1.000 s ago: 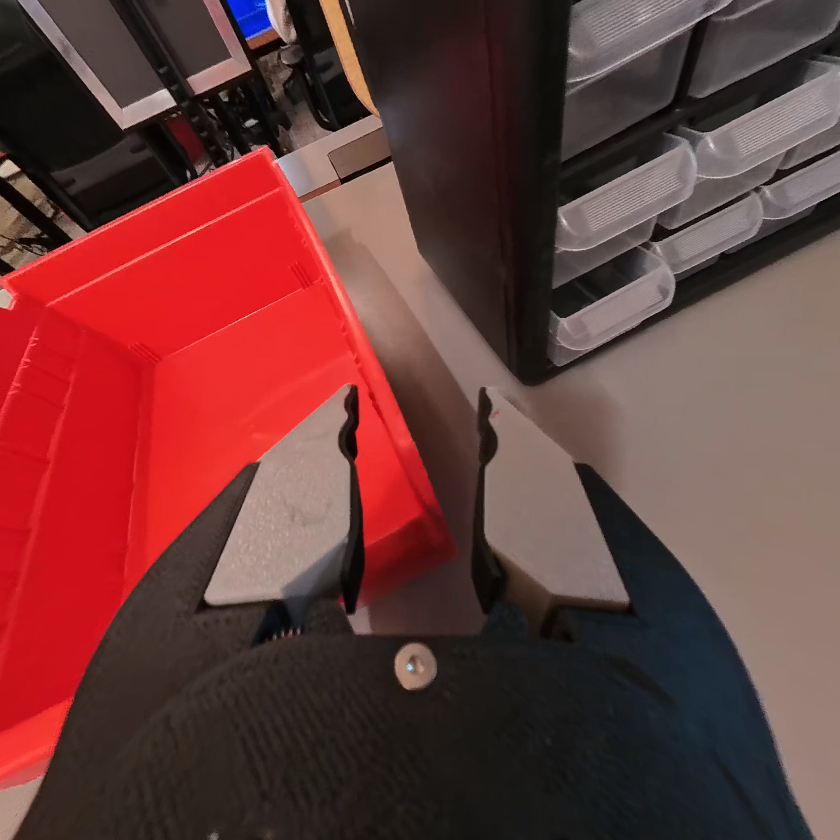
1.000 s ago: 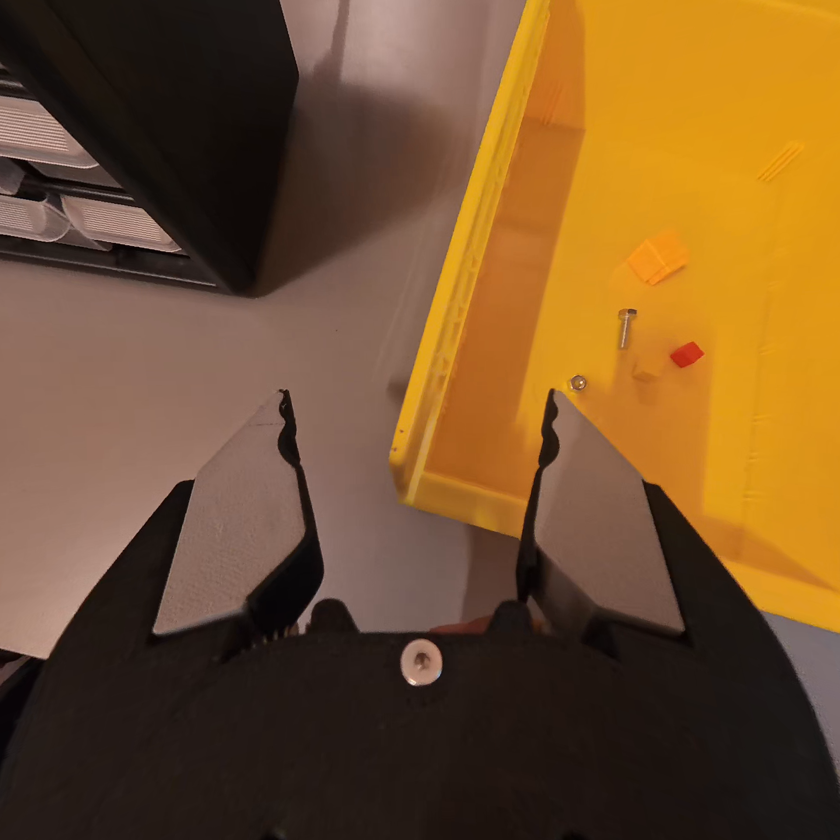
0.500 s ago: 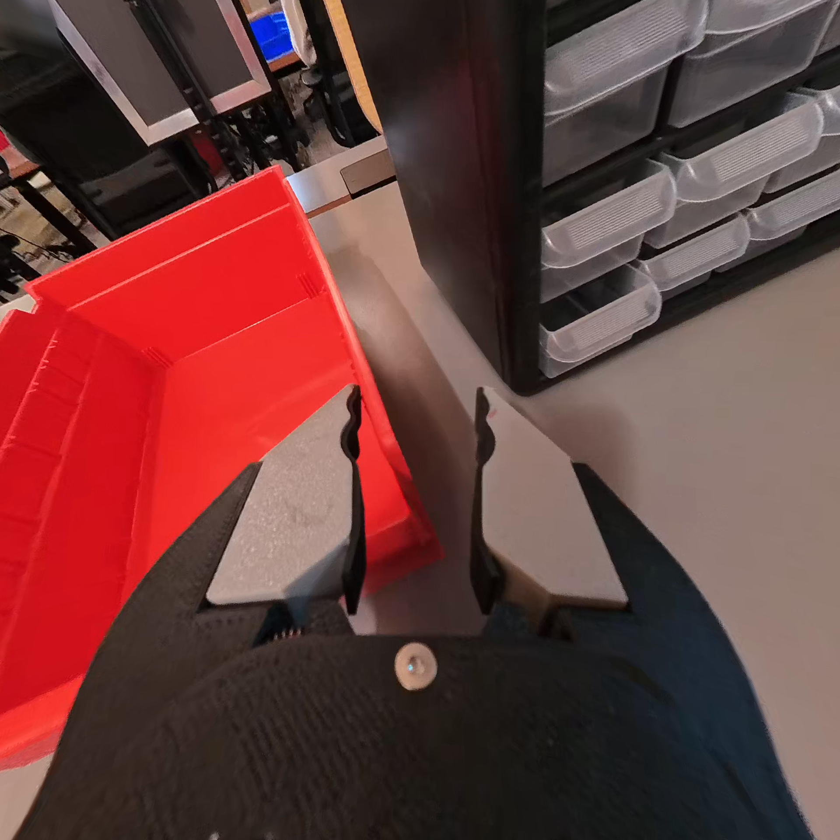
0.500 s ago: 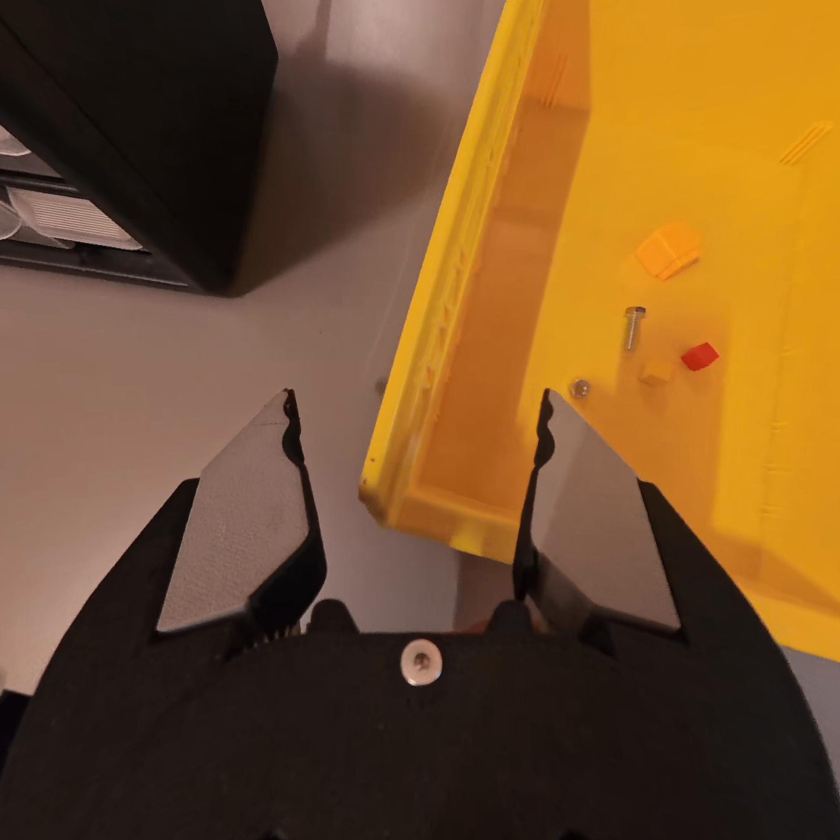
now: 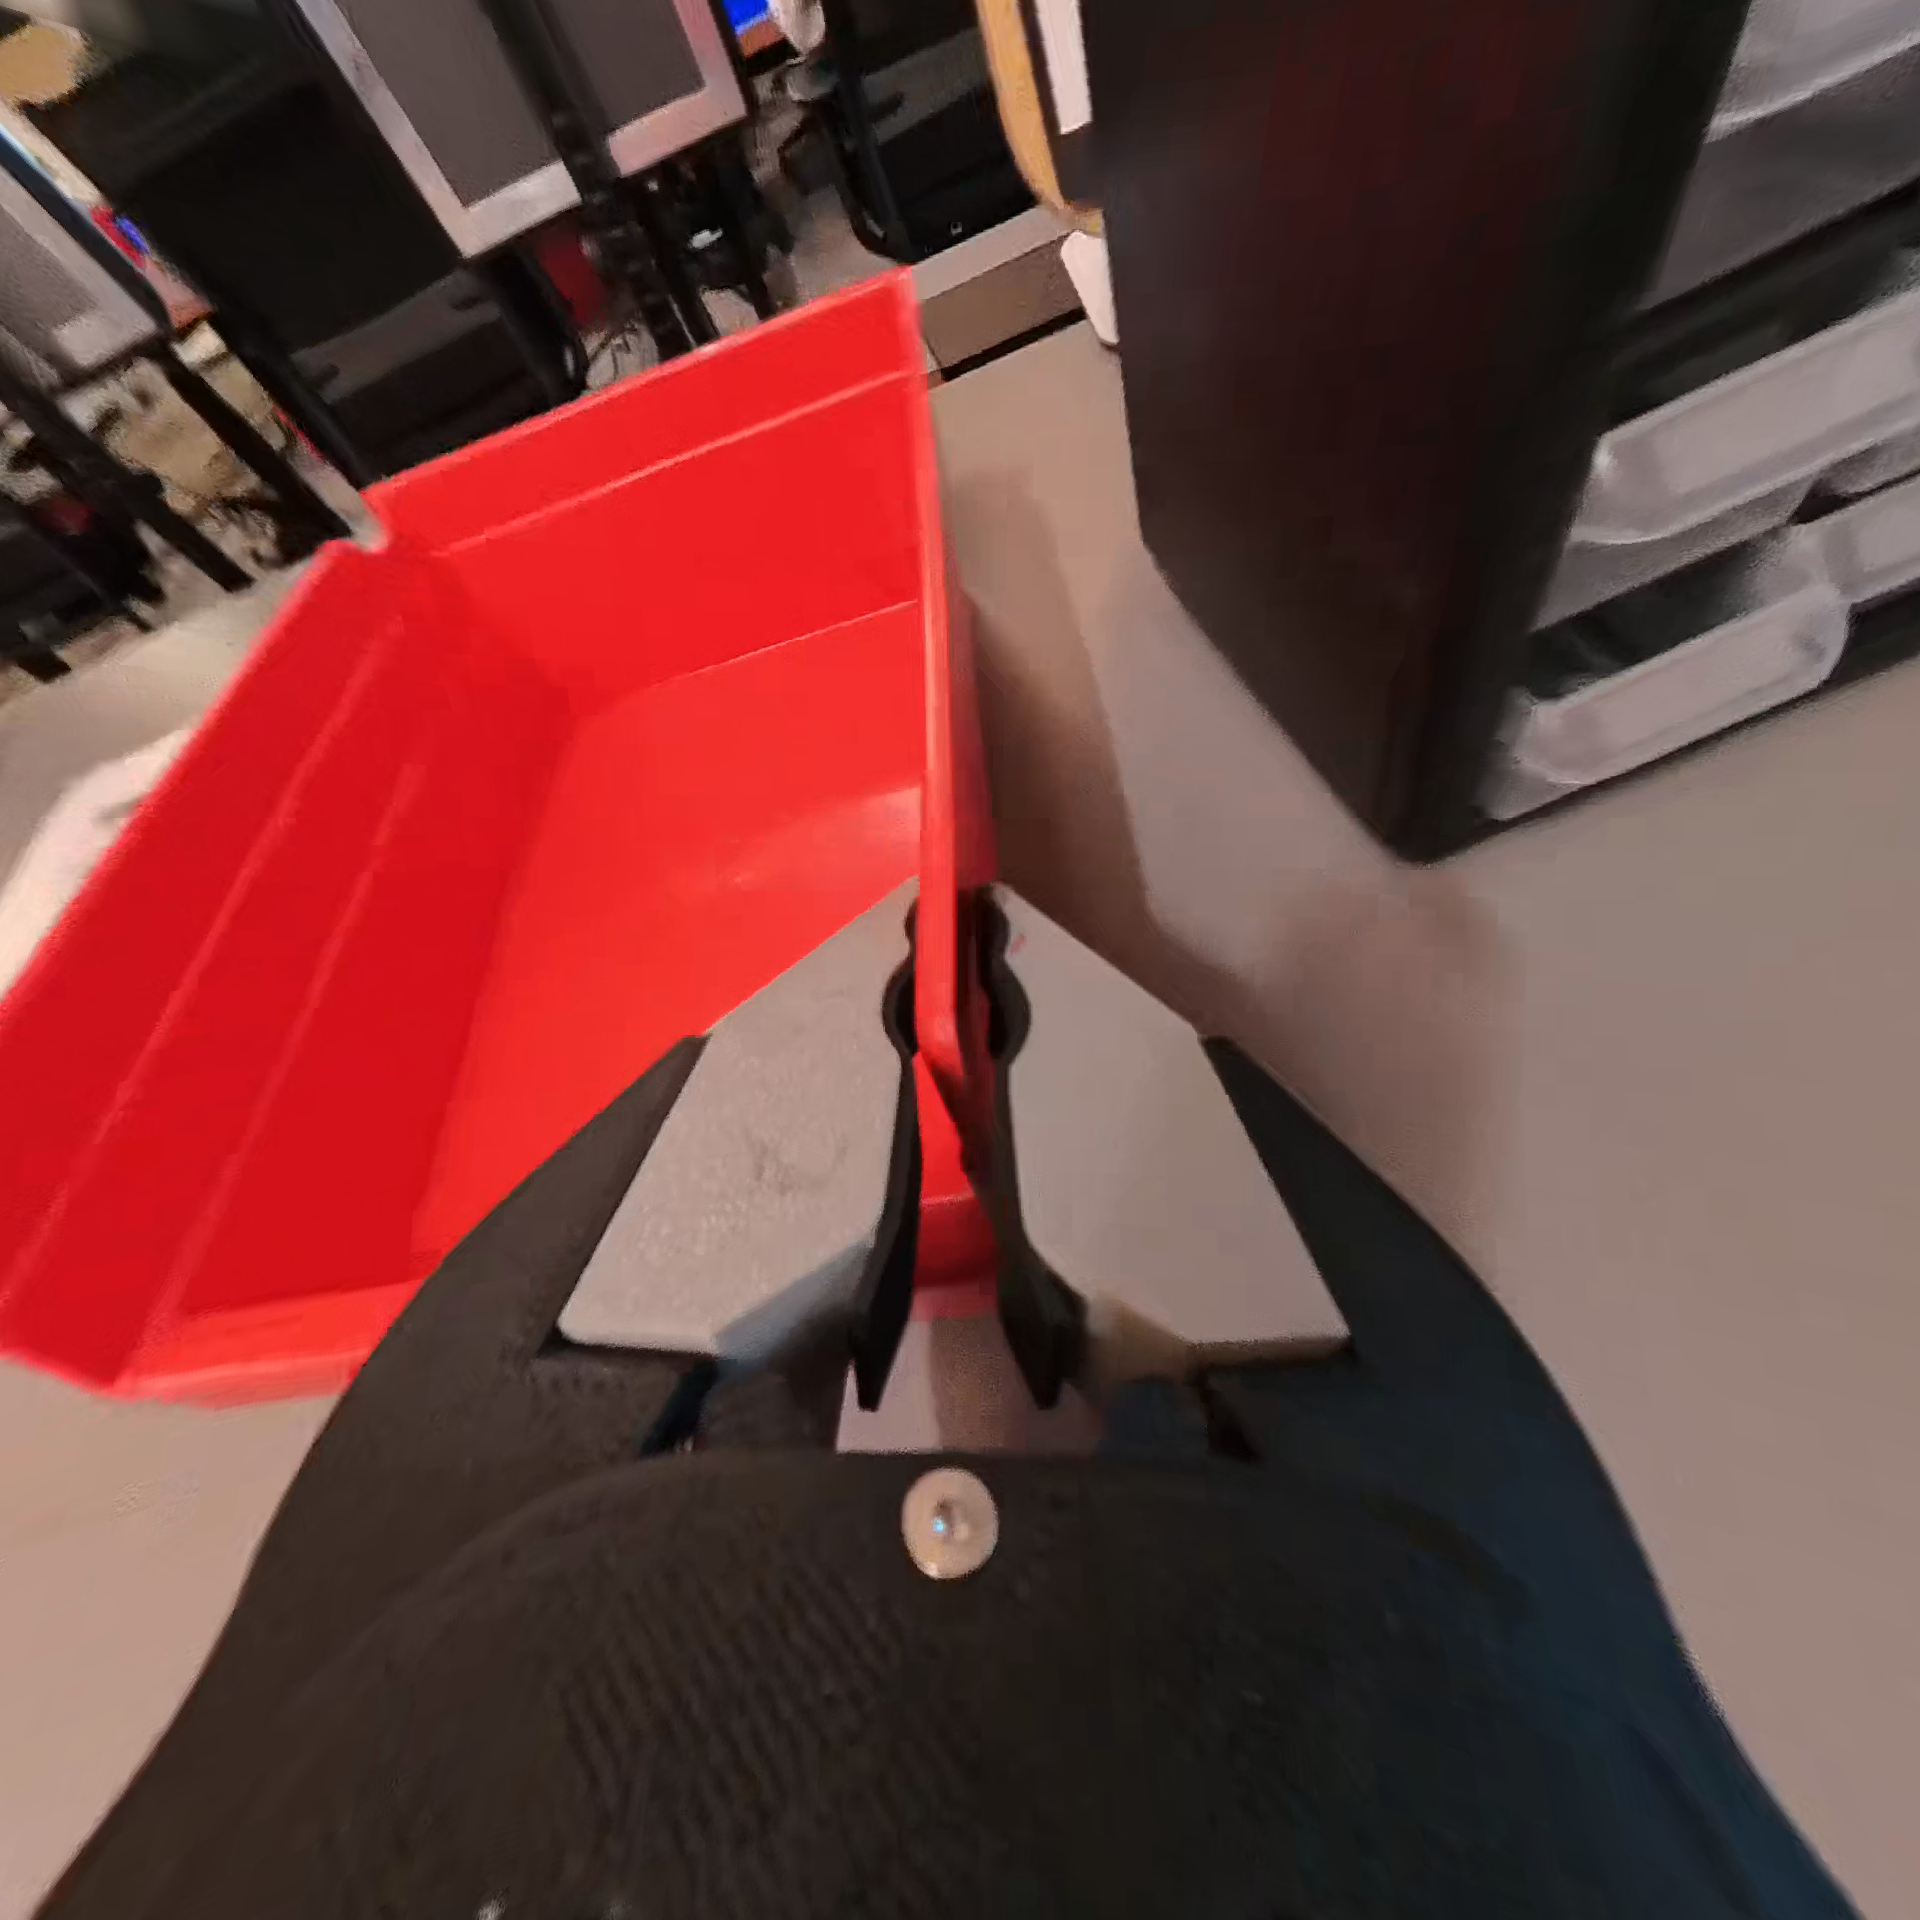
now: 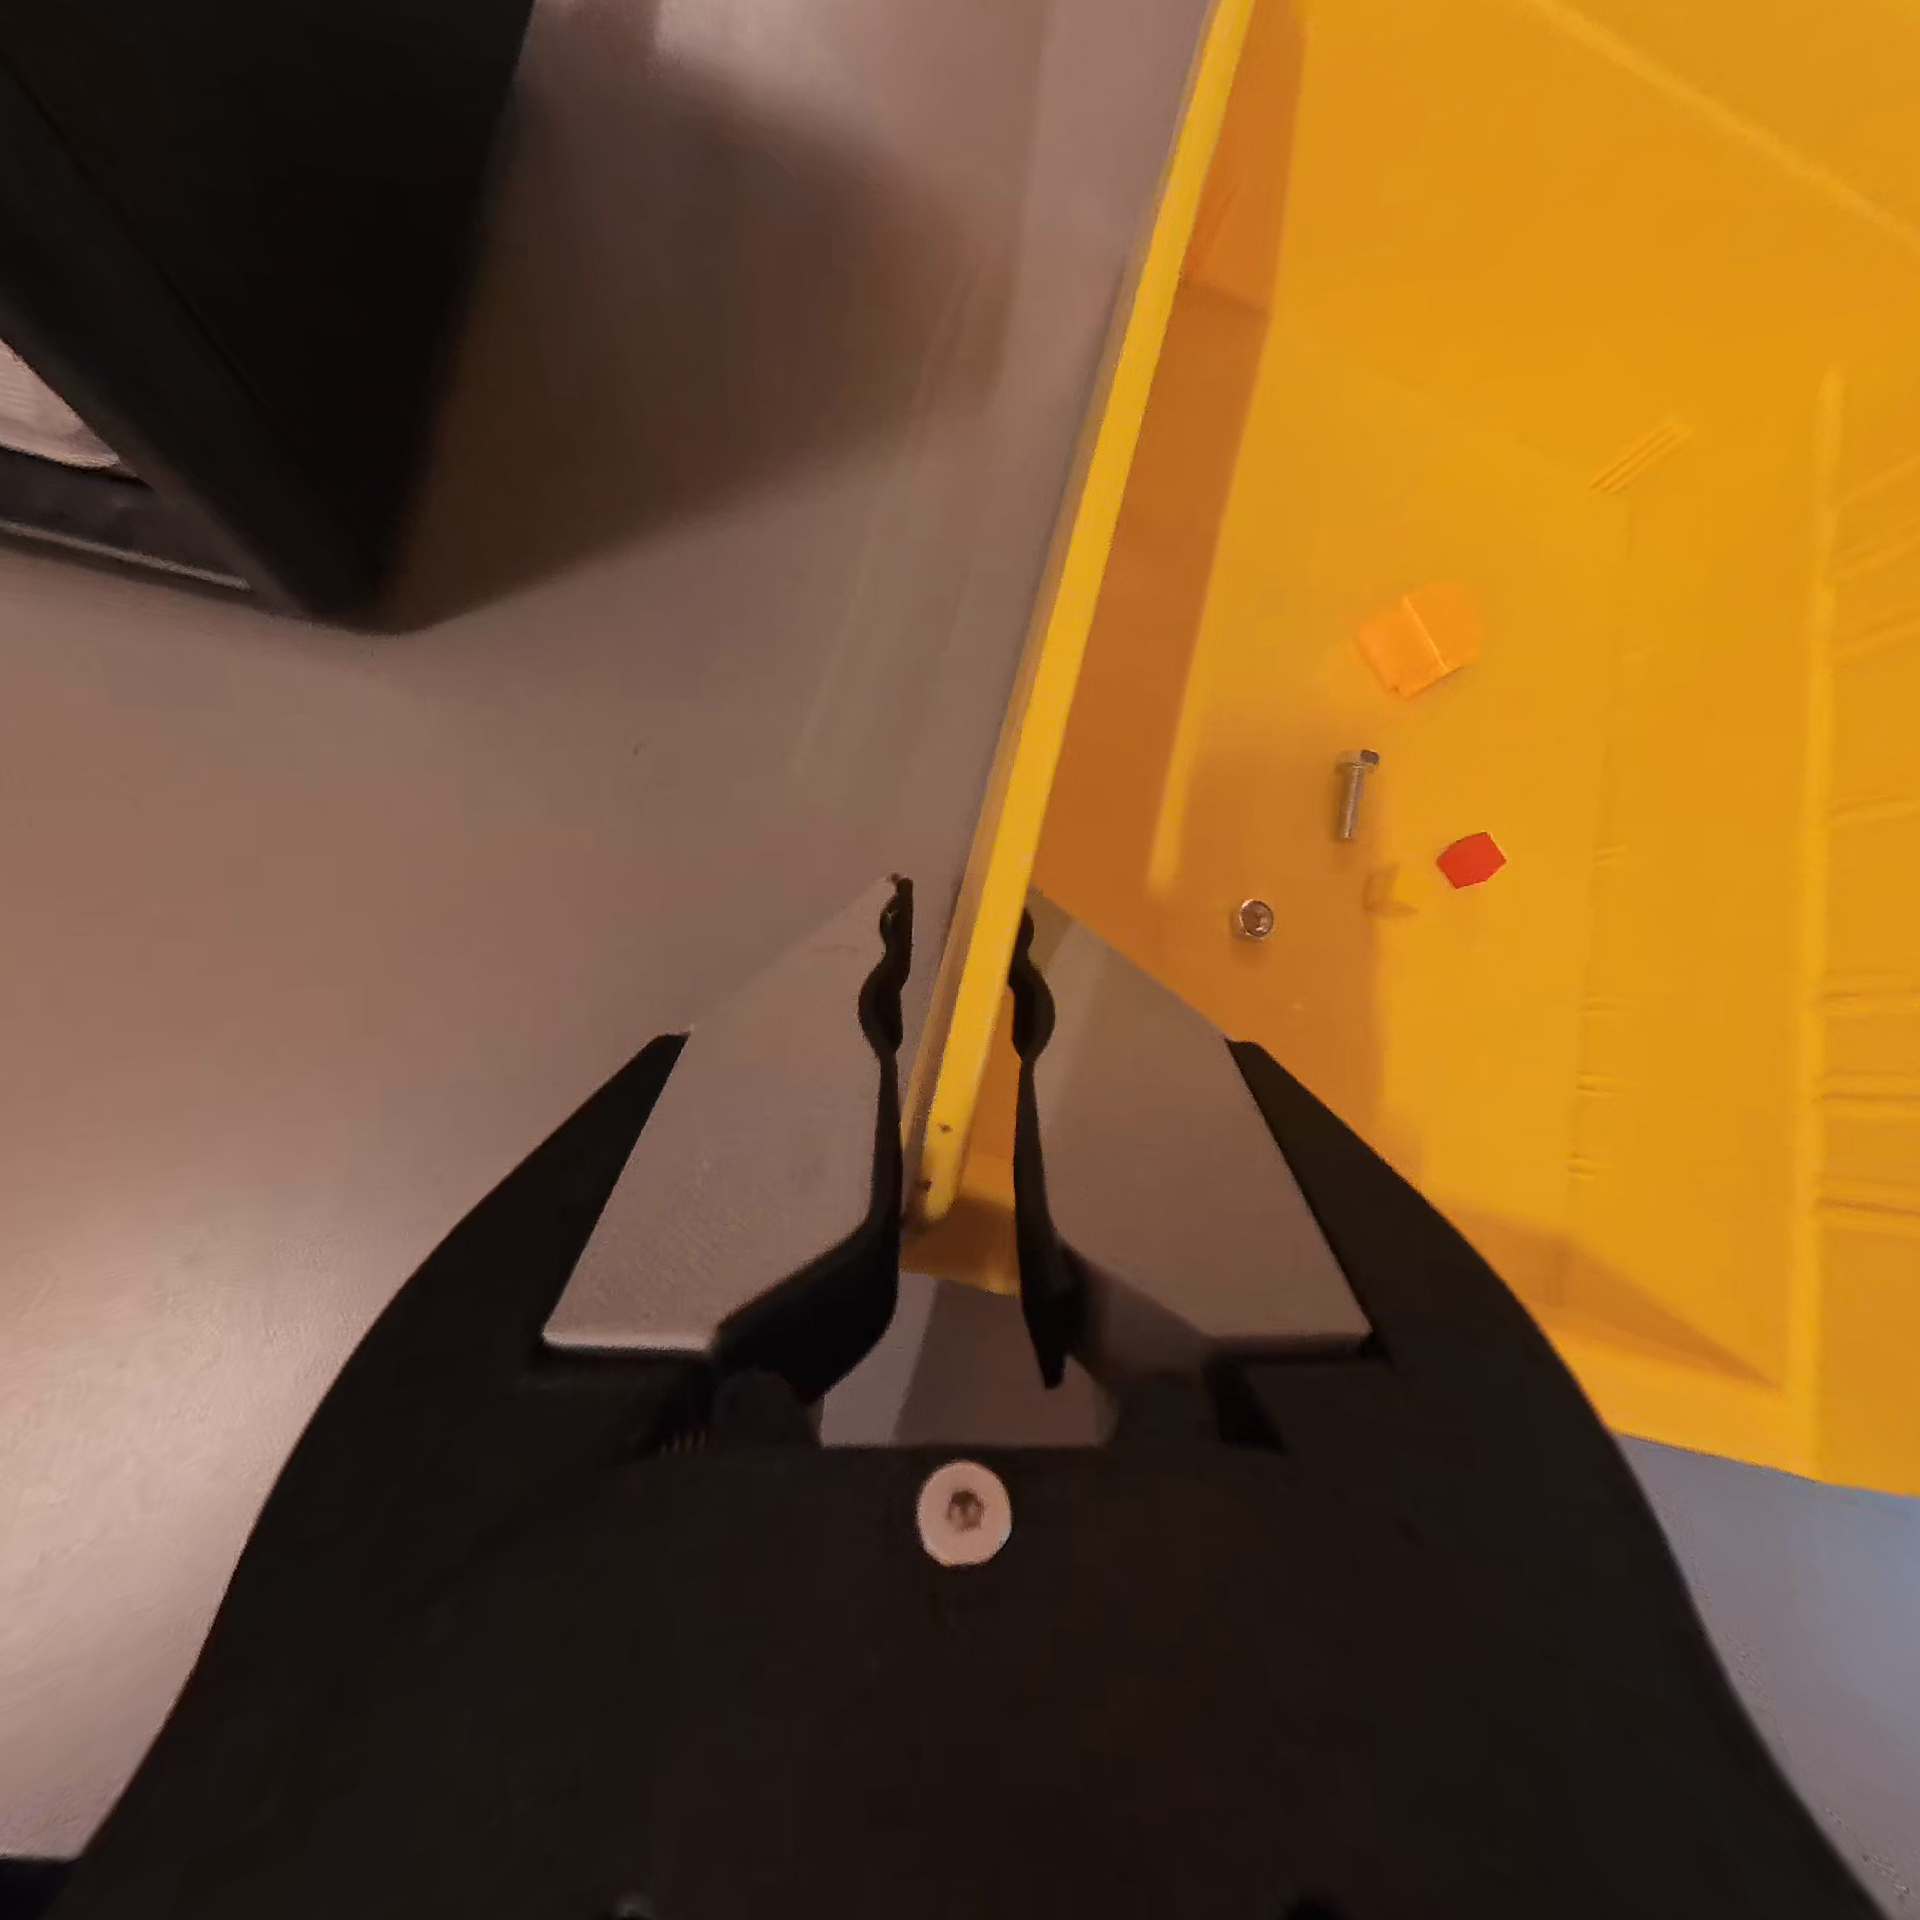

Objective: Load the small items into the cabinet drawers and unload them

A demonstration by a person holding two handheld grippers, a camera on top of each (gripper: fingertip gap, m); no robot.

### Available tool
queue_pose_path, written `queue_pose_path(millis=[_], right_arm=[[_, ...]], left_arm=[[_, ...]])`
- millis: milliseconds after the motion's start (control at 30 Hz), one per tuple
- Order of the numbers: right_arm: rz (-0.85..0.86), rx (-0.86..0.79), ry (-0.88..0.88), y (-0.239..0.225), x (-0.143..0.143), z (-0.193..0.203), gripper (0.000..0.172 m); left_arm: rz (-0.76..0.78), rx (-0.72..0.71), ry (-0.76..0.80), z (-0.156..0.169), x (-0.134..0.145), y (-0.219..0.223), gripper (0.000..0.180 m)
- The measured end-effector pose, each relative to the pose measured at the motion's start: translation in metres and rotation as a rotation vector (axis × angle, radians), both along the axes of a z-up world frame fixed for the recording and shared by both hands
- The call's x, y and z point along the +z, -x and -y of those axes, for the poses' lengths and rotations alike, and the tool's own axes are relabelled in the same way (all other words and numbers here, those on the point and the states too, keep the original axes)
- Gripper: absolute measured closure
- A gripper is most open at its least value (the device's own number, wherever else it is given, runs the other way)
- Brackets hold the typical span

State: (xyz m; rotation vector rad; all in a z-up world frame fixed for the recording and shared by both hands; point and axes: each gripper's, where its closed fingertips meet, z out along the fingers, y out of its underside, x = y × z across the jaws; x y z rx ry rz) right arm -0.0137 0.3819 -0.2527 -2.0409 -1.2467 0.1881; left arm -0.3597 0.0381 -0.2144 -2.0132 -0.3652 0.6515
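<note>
Clamping the red bin [image 5: 623, 831] wall, the left tool [image 5: 951, 997] angles down; the right tool [image 6: 961, 997] pinches the yellow bin [image 6: 1091, 582] wall. Small items [image 6: 1351, 795] lie inside it, beside the cabinet [image 5: 1351, 416].

No legible writing on red bin [image 5: 644, 665], yellow bin [image 6: 1558, 312] or cabinet [image 5: 1351, 416]

The left wrist view sits just behind the left gripper [image 5: 951, 997] and looks forward and down along it, close over the red bin [image 5: 520, 831] on the grey tabletop [image 5: 1558, 1143]. The right wrist view looks likewise past the right gripper [image 6: 956, 997], close to the yellow bin [image 6: 1455, 416]. Both views share the tabletop and the black drawer cabinet [image 5: 1299, 416], seen from opposite sides.
</note>
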Motion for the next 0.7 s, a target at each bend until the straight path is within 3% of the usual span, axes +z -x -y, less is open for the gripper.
queue_pose_path(millis=[67,133,333,700], right_arm=[[-0.027,-0.040,-0.006,0.001,0.000,-0.006,0.147],[0.004,-0.017,-0.039,0.001,0.000,-0.006,0.161],[0.011,-0.027,-0.063,-0.005,0.002,-0.013,0.171],[-0.191,-0.036,-0.058,-0.032,0.052,-0.017,0.171]], left_arm=[[0.018,-0.039,-0.016,0.005,0.004,0.003,0.177],[0.064,-0.063,-0.080,0.007,0.013,0.002,0.176],[-0.038,-0.047,-0.053,0.017,0.028,0.005,0.176],[-0.263,0.022,-0.064,0.038,0.074,0.006,0.176]])
